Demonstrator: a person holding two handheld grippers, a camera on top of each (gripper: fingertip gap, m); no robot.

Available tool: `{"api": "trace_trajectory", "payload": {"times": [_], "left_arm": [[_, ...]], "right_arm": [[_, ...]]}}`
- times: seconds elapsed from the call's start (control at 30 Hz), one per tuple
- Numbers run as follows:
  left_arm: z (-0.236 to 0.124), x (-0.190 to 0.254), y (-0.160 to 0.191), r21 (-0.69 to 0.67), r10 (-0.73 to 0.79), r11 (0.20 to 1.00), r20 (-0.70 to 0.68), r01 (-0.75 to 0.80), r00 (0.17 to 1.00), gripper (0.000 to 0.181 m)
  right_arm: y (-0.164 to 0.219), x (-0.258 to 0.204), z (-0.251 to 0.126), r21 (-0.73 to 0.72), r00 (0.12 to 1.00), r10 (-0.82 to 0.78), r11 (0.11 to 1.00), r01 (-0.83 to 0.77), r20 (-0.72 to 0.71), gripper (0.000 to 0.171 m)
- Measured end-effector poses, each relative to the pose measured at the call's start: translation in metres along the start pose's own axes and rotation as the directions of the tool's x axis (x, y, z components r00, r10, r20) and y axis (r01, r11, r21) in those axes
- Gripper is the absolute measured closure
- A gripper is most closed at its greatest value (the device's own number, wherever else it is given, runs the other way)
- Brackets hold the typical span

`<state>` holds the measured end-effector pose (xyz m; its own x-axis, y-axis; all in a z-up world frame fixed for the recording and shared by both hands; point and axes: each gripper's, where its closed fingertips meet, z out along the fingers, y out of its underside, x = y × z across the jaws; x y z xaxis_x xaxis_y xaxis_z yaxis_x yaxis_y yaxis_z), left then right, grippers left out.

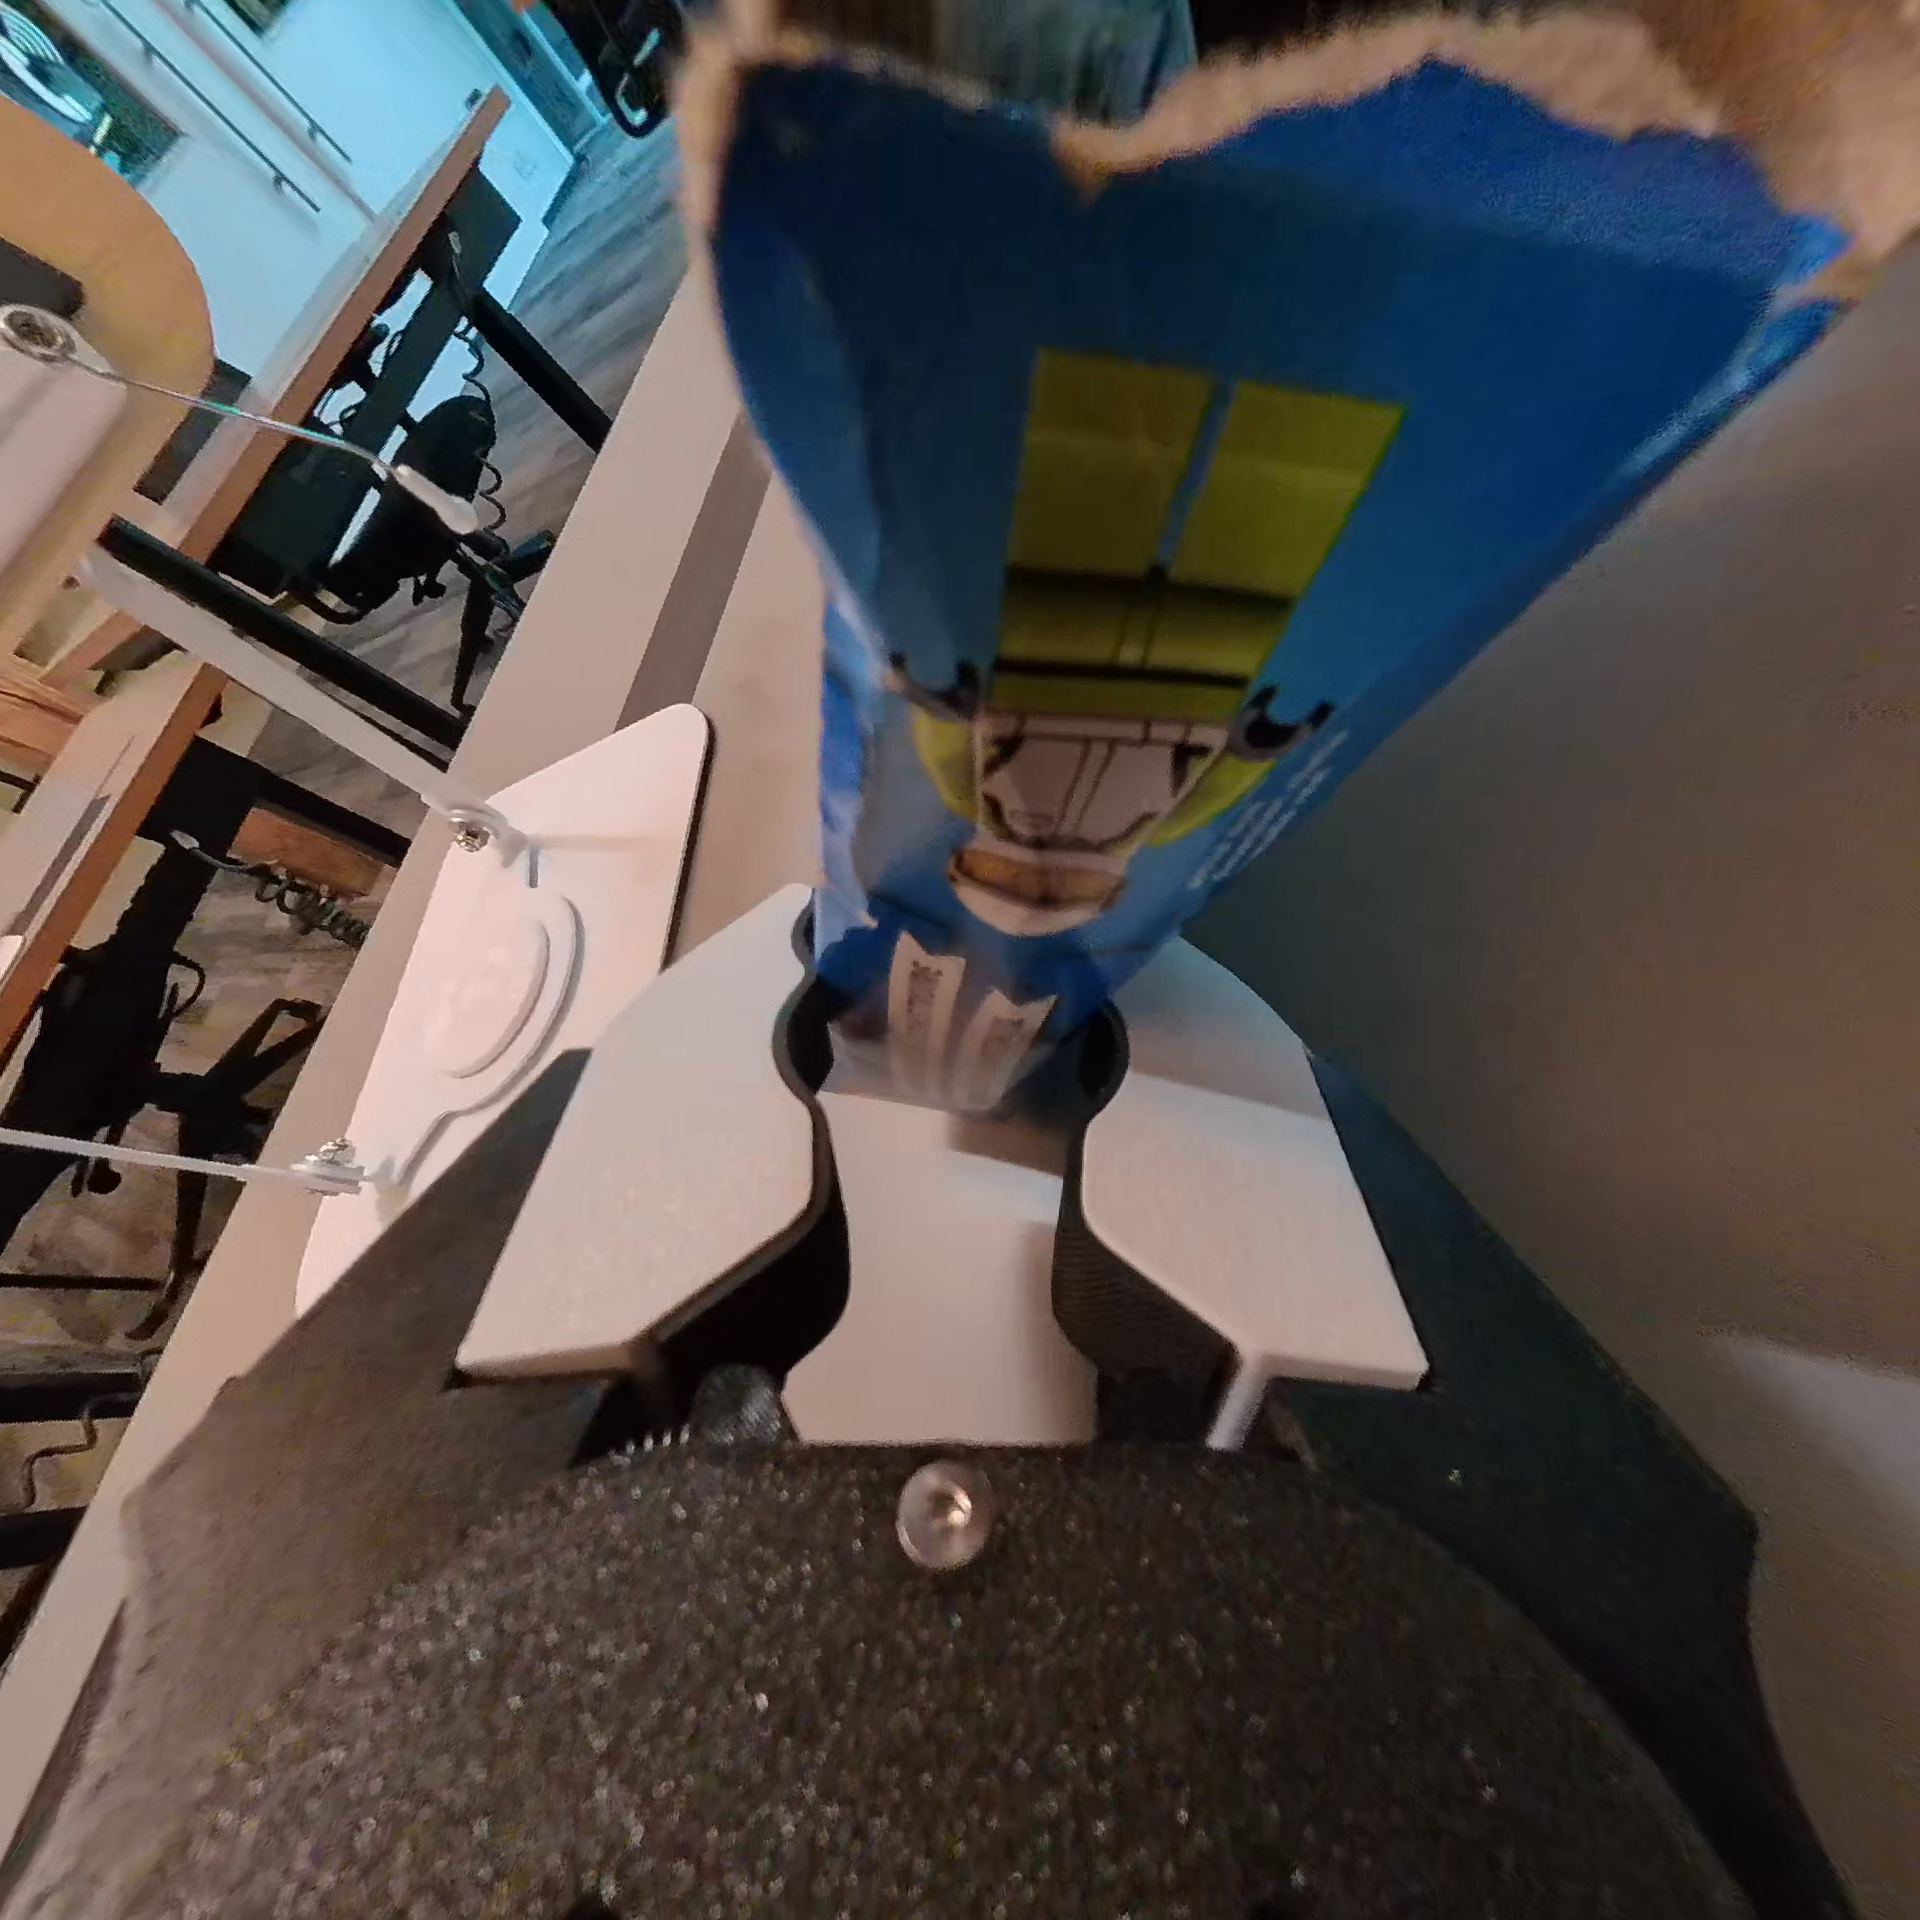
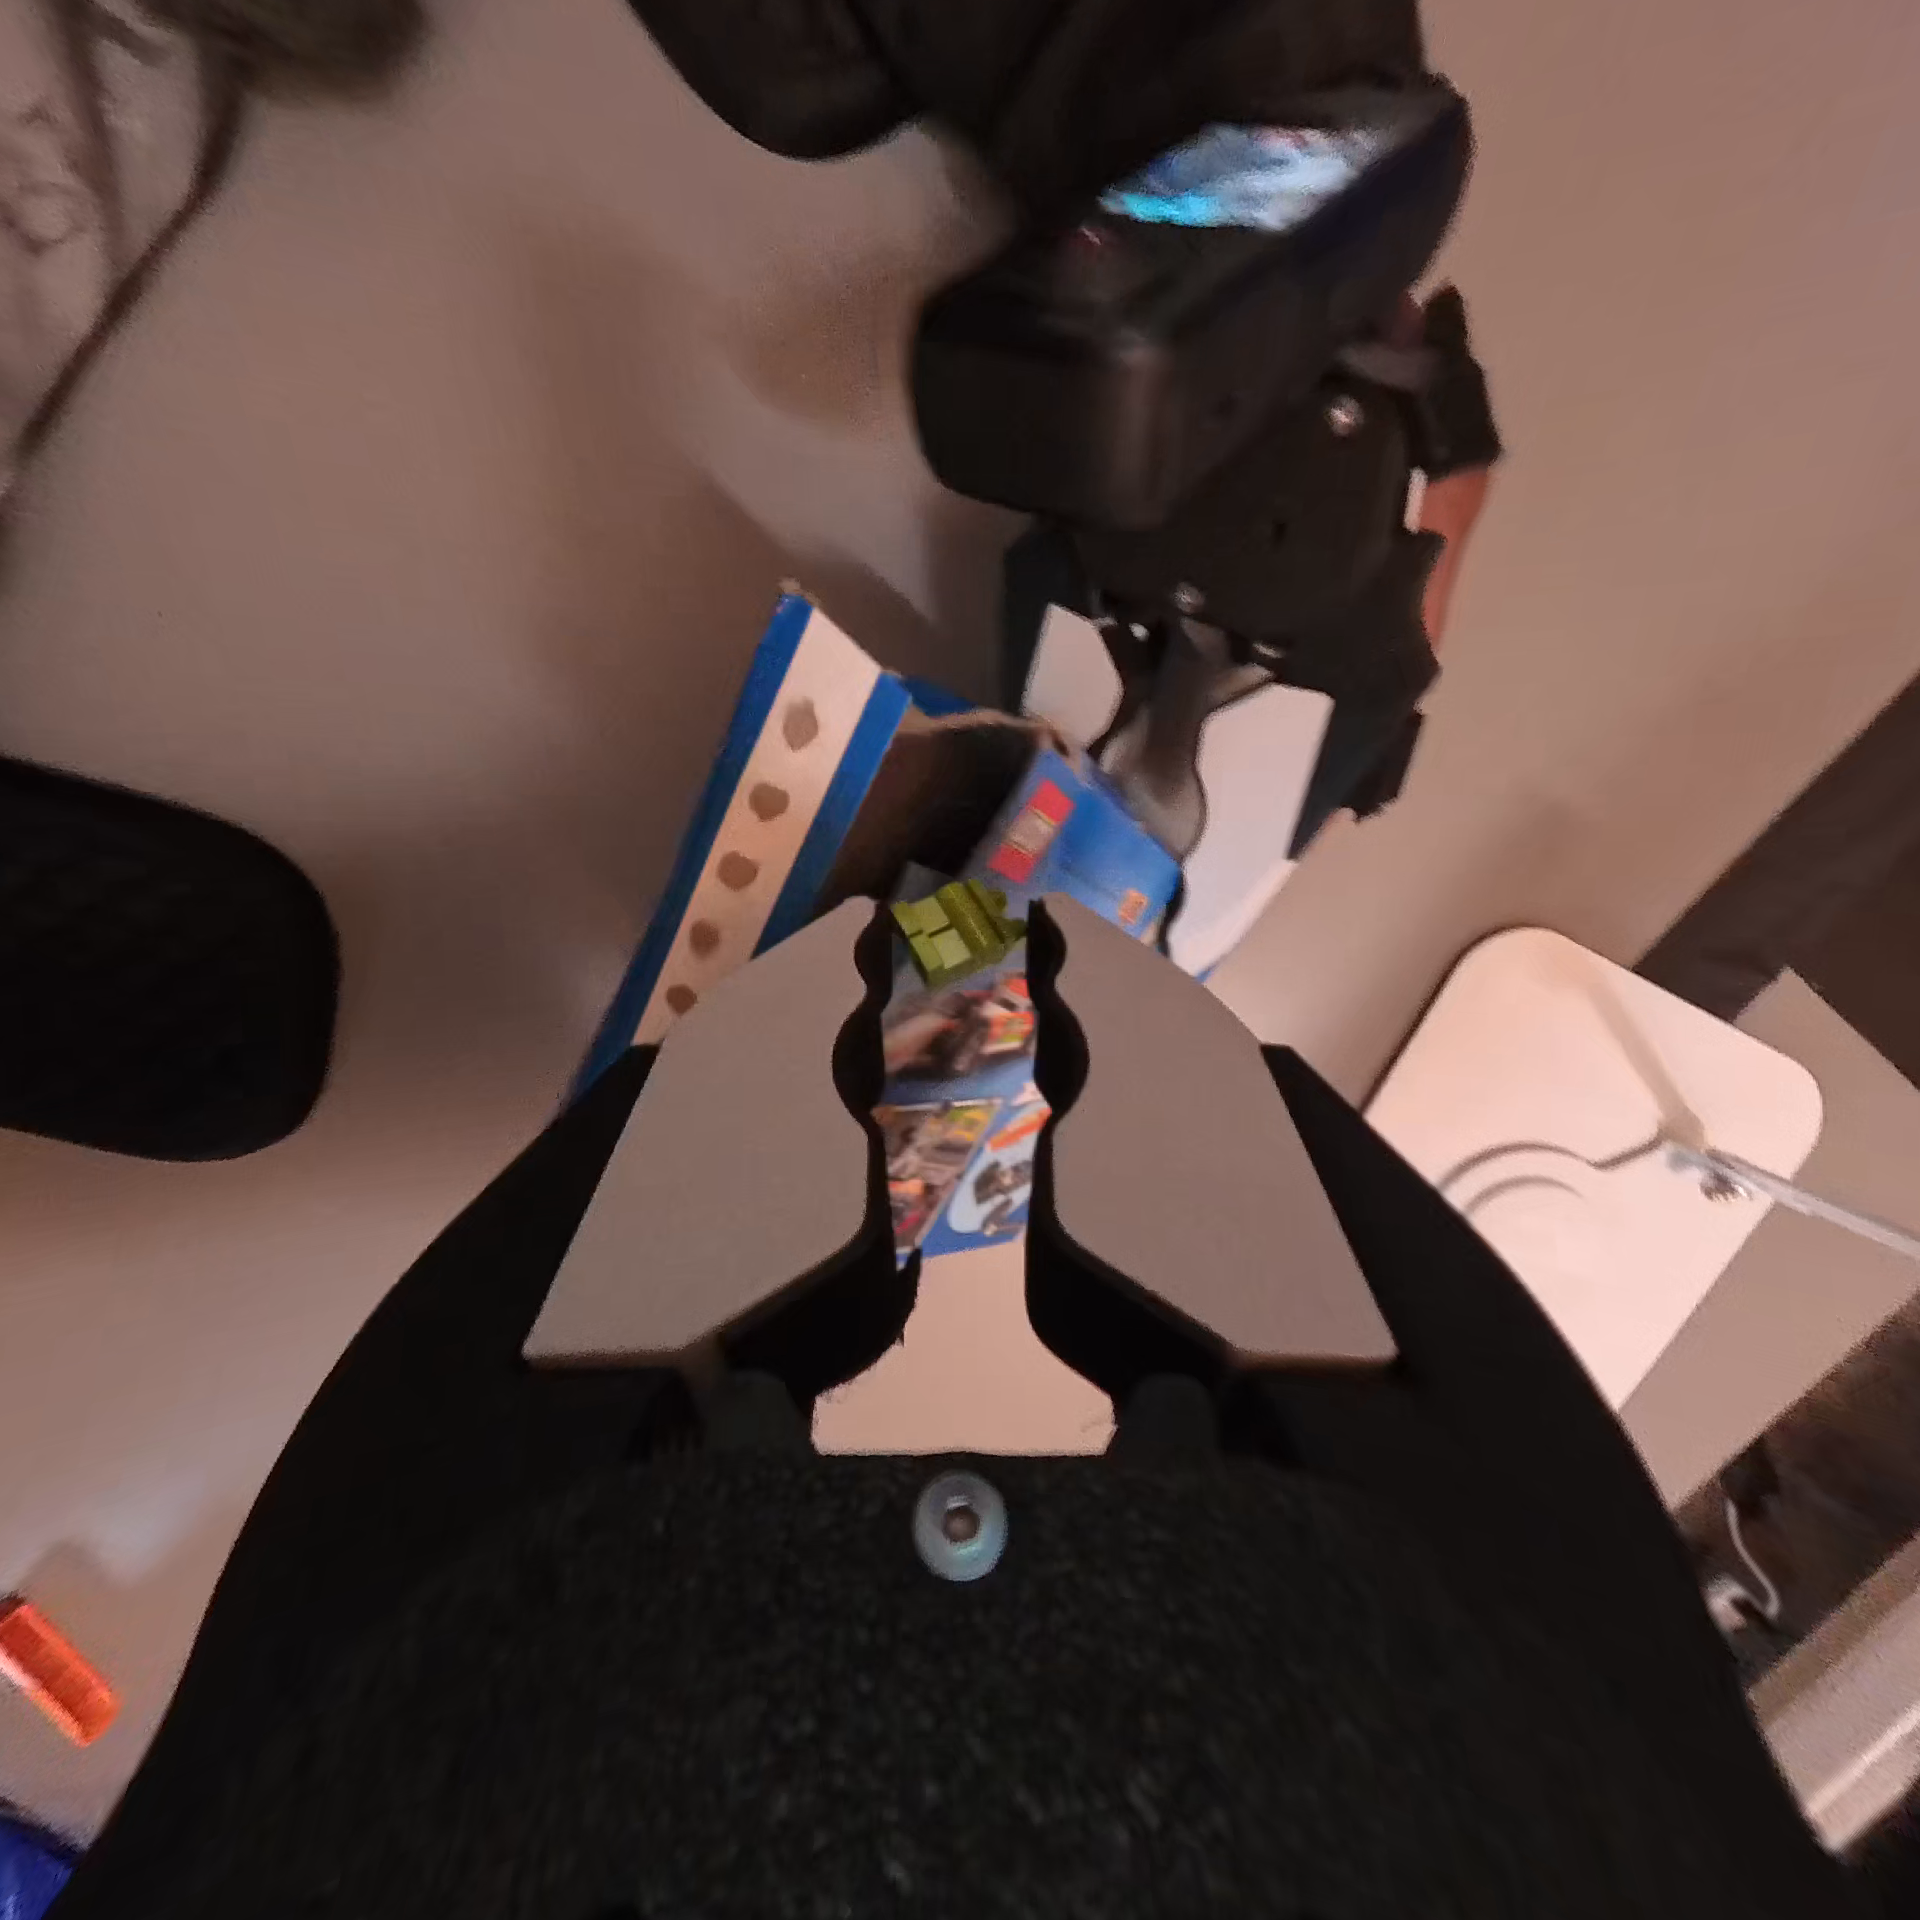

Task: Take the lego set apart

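Note:
A blue cardboard lego box [image 1: 1299, 291] with a torn-open top fills the left wrist view. My left gripper [image 1: 956, 1039] is shut on its lower end and holds it tilted off the white table [image 1: 1662, 831]. In the right wrist view the same box [image 2: 1081, 842] lies past my fingers with its open end toward me, and the left gripper [image 2: 1153, 748] grips its far end. My right gripper [image 2: 961, 920] is shut on a small lime-green lego piece [image 2: 951, 935] at its fingertips, right by the box's opening.
A white plate with thin wires [image 2: 1590, 1091] lies at the right by the table's edge, and shows in the left wrist view too [image 1: 499, 987]. A small orange piece [image 2: 52, 1673] lies at the lower left. A dark rounded object [image 2: 135, 966] sits at the left. The tips of one gripper are about 12 centimetres away from the tips of the other.

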<state>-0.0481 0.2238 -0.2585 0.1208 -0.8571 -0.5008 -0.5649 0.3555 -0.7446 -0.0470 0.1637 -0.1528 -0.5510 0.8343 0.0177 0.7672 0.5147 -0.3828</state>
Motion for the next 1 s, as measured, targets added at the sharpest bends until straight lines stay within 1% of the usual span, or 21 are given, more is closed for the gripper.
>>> {"api": "trace_trajectory", "payload": {"times": [0.1,0.17,0.27,0.33,0.43,0.47,0.53,0.67,0.73,0.8,0.87,0.9,0.93,0.97,1.0], "left_arm": [[0.0,0.0,0.001,-0.003,-0.053,0.999,-0.02,0.053,0.998,0.136],[0.0,0.0,0.001,-0.001,-0.055,0.999,-0.022,0.055,0.998,0.136],[0.0,0.001,0.001,0.0,-0.068,0.998,-0.03,0.068,0.997,0.136],[0.0,0.001,0.002,0.001,-0.083,0.997,-0.037,0.083,0.996,0.136],[0.0,0.001,0.002,0.011,-0.092,0.996,-0.041,0.092,0.995,0.135],[0.0,0.001,0.002,0.013,-0.096,0.995,-0.042,0.096,0.995,0.135],[0.0,0.001,0.002,0.016,-0.109,0.994,-0.047,0.109,0.993,0.135],[-0.002,0.0,0.002,0.022,-0.152,0.988,-0.065,0.153,0.986,0.135],[-0.002,-0.001,0.003,0.024,-0.171,0.985,-0.072,0.173,0.983,0.136],[-0.002,-0.001,0.003,0.021,-0.189,0.981,-0.077,0.191,0.979,0.136],[-0.002,-0.001,0.002,0.017,-0.196,0.98,-0.077,0.198,0.978,0.136],[-0.001,-0.001,0.002,0.016,-0.193,0.981,-0.073,0.194,0.979,0.136],[-0.001,-0.001,0.002,0.014,-0.192,0.981,-0.07,0.193,0.979,0.136],[0.0,-0.001,0.001,0.009,-0.195,0.981,-0.069,0.196,0.978,0.136],[0.0,0.0,0.001,0.004,-0.2,0.98,-0.068,0.201,0.977,0.136]], "right_arm": [[-0.01,-0.017,-0.005,0.005,0.999,-0.025,1.0,0.025,0.037,0.147],[-0.009,-0.023,-0.003,-0.038,0.998,-0.028,0.999,0.03,0.053,0.147],[0.002,-0.017,0.006,-0.122,0.999,-0.008,0.992,0.012,0.033,0.147],[0.004,-0.012,0.008,-0.139,1.0,0.001,0.99,0.001,0.011,0.145],[-0.003,-0.008,0.0,-0.094,1.0,0.017,0.995,-0.018,-0.014,0.138],[-0.003,-0.004,-0.005,-0.082,0.999,0.023,0.996,-0.025,-0.036,0.134],[-0.001,0.005,-0.02,-0.042,0.993,0.051,0.998,-0.056,-0.104,0.133],[0.003,0.009,-0.066,0.16,0.963,0.163,0.979,-0.13,-0.216,0.138],[0.006,0.0,-0.079,0.219,0.94,0.196,0.966,-0.136,-0.28,0.137],[0.009,-0.013,-0.074,0.208,0.913,0.184,0.972,-0.113,-0.363,0.137],[0.017,-0.017,-0.053,0.134,0.88,0.156,0.985,-0.107,-0.449,0.131],[0.022,-0.016,-0.041,0.094,0.865,0.157,0.987,-0.128,-0.476,0.121],[0.027,-0.014,-0.03,0.062,0.861,0.168,0.986,-0.158,-0.479,0.106],[0.028,-0.013,-0.022,0.054,0.86,0.182,0.983,-0.178,-0.476,0.101],[0.026,-0.011,-0.019,0.064,0.859,0.186,0.982,-0.177,-0.476,0.101]]}}
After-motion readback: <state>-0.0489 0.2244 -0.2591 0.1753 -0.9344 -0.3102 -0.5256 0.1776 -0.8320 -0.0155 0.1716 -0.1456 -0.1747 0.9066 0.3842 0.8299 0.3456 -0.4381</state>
